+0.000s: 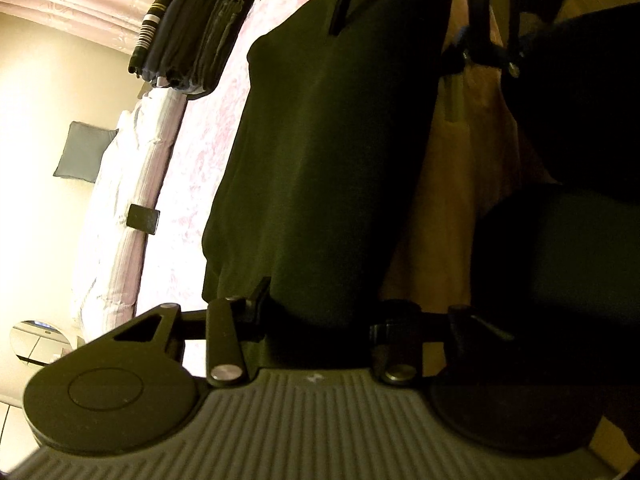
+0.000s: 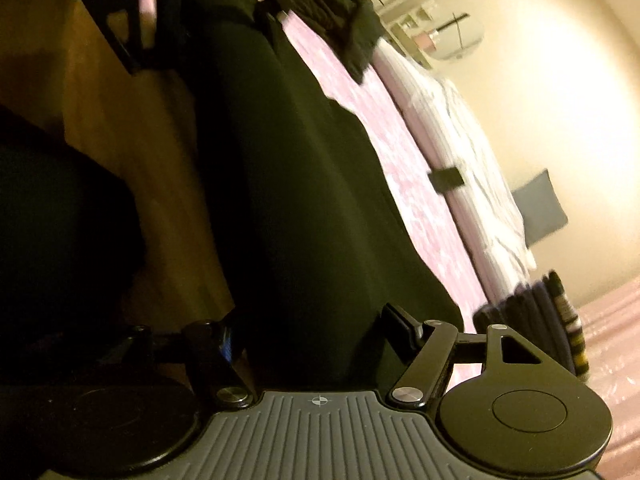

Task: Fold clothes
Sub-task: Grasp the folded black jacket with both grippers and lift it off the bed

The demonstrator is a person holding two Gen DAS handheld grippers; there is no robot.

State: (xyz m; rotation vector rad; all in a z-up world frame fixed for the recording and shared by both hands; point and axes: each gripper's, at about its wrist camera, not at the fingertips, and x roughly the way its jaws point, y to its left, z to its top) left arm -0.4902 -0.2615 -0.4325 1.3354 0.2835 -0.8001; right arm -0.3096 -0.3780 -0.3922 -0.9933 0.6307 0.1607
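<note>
Jaws on the left gripper (image 1: 356, 312) stand partly apart with the near end of a dark garment (image 1: 332, 160) running between them; it is too dark there to tell whether the pads press on the cloth. On the right gripper (image 2: 312, 332) the jaws are wider apart, the same dark garment (image 2: 304, 200) passes between them, and here too no clear grip can be made out.

In each wrist view the garment stretches as a long band from the near gripper away to the other one at the top of the frame. It lies along the edge of a bed with a pink patterned cover (image 1: 200, 168), and beside it on the other side is a light brown surface (image 1: 452, 200).

Further along the bed sits a stack of folded clothes (image 1: 184, 36), dark pieces with a striped one on the outside. A white crumpled quilt (image 1: 116, 208) lies along the far edge of the bed, and a small dark block (image 1: 143, 219) rests on that edge. A loose dark piece of clothing (image 2: 352, 40) lies on the cover in the right wrist view.
</note>
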